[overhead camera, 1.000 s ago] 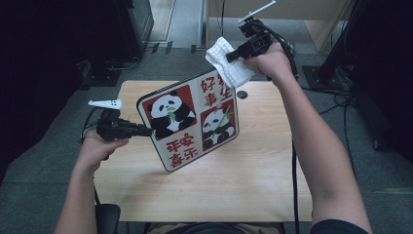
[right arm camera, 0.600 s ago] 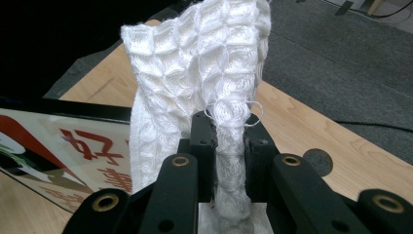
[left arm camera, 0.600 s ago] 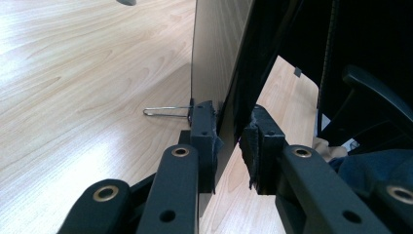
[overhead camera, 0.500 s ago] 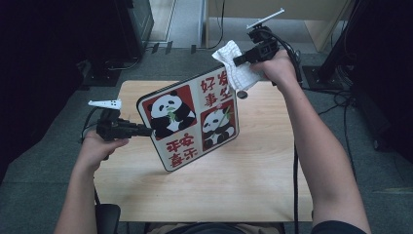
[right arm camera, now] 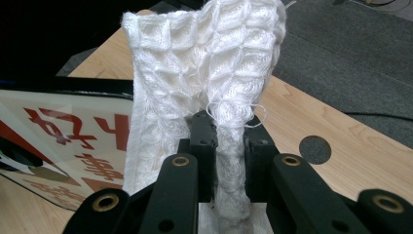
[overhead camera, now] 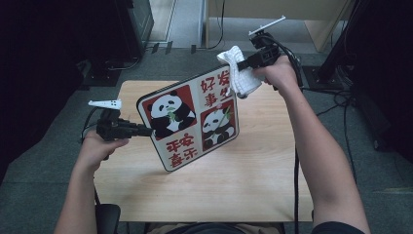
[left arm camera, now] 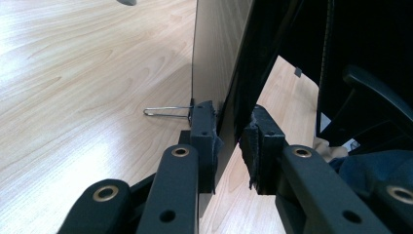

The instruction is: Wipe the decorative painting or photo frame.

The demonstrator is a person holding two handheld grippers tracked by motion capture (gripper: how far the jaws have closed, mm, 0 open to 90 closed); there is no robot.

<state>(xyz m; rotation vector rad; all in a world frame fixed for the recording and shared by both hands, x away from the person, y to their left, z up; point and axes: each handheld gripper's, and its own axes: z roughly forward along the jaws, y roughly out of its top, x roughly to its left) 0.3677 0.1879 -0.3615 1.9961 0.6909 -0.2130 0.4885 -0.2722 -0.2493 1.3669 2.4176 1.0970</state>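
A square panda picture board [overhead camera: 195, 122] with red and white panels and red characters is held tilted above the wooden table [overhead camera: 263, 165]. My left gripper [overhead camera: 146, 130] is shut on its left edge. In the left gripper view the board's edge [left arm camera: 229, 73] runs between the pads of that gripper [left arm camera: 231, 122], and a thin wire loop [left arm camera: 165, 111] sticks out from its back. My right gripper [overhead camera: 243, 63] is shut on a white waffle-knit cloth [overhead camera: 239, 75], which lies against the board's top right corner. The cloth [right arm camera: 204, 73] rises from the right gripper [right arm camera: 229, 129], with the board [right arm camera: 63, 136] to its left.
A round cable hole [right arm camera: 315, 149] is cut in the tabletop near the cloth. Black cables [overhead camera: 341, 97] trail over the grey floor at the right. Dark equipment [overhead camera: 58, 58] stands at the left, and a chair arm [overhead camera: 107, 214] sits by the near edge.
My right hand has come down and slightly right with the cloth, from beyond the board's top edge onto its top right corner. The left hand and board have stayed put.
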